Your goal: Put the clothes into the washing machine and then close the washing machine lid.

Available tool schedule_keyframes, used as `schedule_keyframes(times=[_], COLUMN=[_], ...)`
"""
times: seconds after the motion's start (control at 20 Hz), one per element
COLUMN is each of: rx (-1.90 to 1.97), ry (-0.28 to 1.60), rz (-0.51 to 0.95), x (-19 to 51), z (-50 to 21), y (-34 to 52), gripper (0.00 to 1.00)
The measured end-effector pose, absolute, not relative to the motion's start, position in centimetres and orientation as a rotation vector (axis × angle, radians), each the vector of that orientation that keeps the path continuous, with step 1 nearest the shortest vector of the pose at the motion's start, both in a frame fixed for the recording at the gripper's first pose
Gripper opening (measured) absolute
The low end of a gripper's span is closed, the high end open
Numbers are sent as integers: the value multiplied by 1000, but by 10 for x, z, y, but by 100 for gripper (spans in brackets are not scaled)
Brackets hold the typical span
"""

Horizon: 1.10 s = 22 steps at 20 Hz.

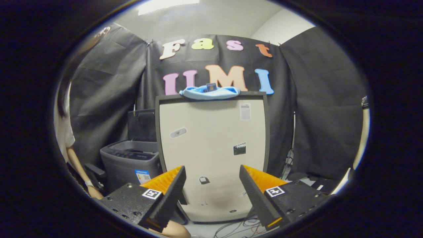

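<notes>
The fingers [183,188] of the gripper [211,191] stand wide apart with nothing between them, each one black and ribbed on its inner face with an orange wedge behind it and a small square black-and-white marker on its block. They hang in the air, touching nothing.

Beyond the fingers, straight ahead, stands the washing machine [211,158], a tall cream-white box with a dark frame round its front panel. A few small stickers [239,148] sit on that panel, too small to read. On the top edge of the washing machine lies a piece of light blue clothing [211,93], bunched into a low flat heap; a small dark object rests on the middle of it, too small to make out. Whether the machine's lid is up or down cannot be told from this angle.

Just beside the washing machine, on the side of the left finger, sits a grey printer [130,162] with a dark control strip on top and a blue-and-white label on its front. Next to the printer a person [64,129] in a white short-sleeved top is partly seen, one arm hanging down toward the left finger.

Below the washing machine, between and under the fingers, a tangle of thin cables [241,228] lies on the pale floor [205,229].
</notes>
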<state>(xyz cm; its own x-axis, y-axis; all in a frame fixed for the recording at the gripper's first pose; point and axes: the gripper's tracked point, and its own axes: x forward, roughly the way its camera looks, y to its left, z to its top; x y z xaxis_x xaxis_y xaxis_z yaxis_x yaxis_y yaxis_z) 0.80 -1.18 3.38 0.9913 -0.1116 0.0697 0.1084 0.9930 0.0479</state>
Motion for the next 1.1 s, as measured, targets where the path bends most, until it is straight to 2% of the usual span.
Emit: schedule_keyframes(times=[0.4, 0.65, 0.9, 1.1], rx=[-63, -96, -96, -63], ry=[-191, -83, 112, 233], rz=[-183, -178, -187, -218], x=[67, 154, 237, 273], z=[212, 276, 244, 209], y=[-17, -7, -22, -32], gripper=[98, 97, 97, 97])
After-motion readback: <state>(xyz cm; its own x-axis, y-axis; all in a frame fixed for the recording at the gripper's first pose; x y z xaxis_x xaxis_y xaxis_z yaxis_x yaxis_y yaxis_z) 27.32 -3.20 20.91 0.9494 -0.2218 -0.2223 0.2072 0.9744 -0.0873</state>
